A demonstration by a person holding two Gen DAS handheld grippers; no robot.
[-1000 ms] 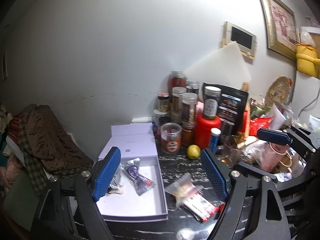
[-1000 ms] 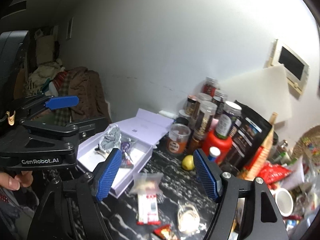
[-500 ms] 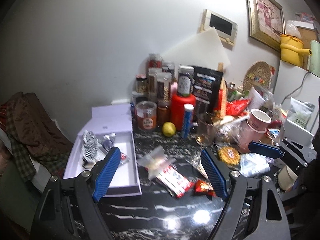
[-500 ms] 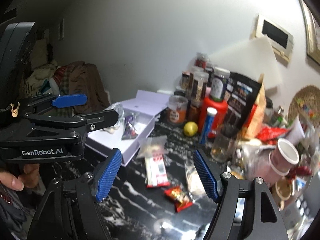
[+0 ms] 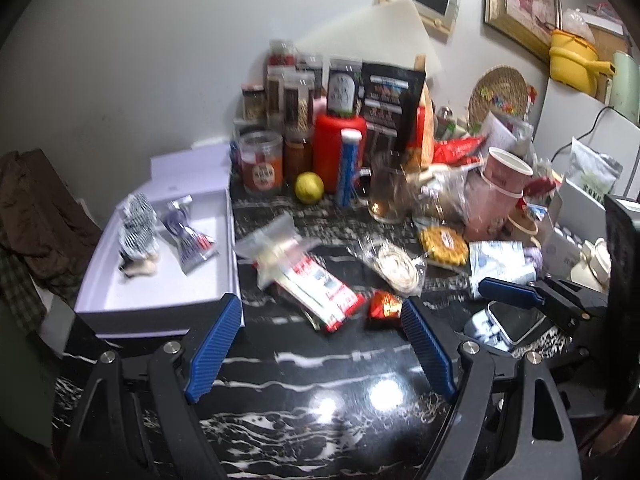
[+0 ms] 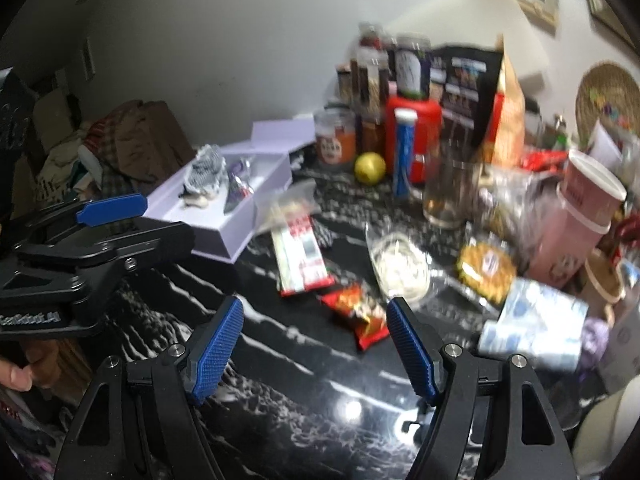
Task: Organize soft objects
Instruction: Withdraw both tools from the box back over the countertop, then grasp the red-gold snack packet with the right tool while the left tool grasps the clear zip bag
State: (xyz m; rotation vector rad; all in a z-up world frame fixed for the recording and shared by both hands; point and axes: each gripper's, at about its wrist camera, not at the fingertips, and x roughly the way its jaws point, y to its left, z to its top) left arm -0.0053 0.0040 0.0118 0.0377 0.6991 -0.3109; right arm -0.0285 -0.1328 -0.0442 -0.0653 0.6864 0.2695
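Compared with a second ago, both views have tipped downward: much less wall shows, far more of the black marbled bench [image 5: 320,392] fills the lower frame, and the snack packets that sat low in the picture now lie mid-frame. The frames are smeared by motion.

The left gripper [image 5: 320,344] is released, its blue pads wide apart with nothing between them and nothing touched; it hangs above the bare bench, angled down toward the packets. The right gripper [image 6: 314,344] is likewise spread and empty, tilted down over the bench, with the small red packet [image 6: 360,312] just beyond its fingertips. Each gripper shows in the other's view at the edge, side by side, and a fingertip of the person's hand [image 6: 14,376] shows at the left border of the right view.

The soft things: a striped cloth bundle [image 5: 138,224] and a purple foil sachet [image 5: 188,236] lie inside the open white box [image 5: 160,314] at the bench's left. On the bench lie a clear bag over a red-and-white packet [image 5: 316,284], a round clear-wrapped pastry [image 5: 394,266], a yellow snack pack [image 5: 442,242] and a pale blue tissue pack [image 5: 500,266].
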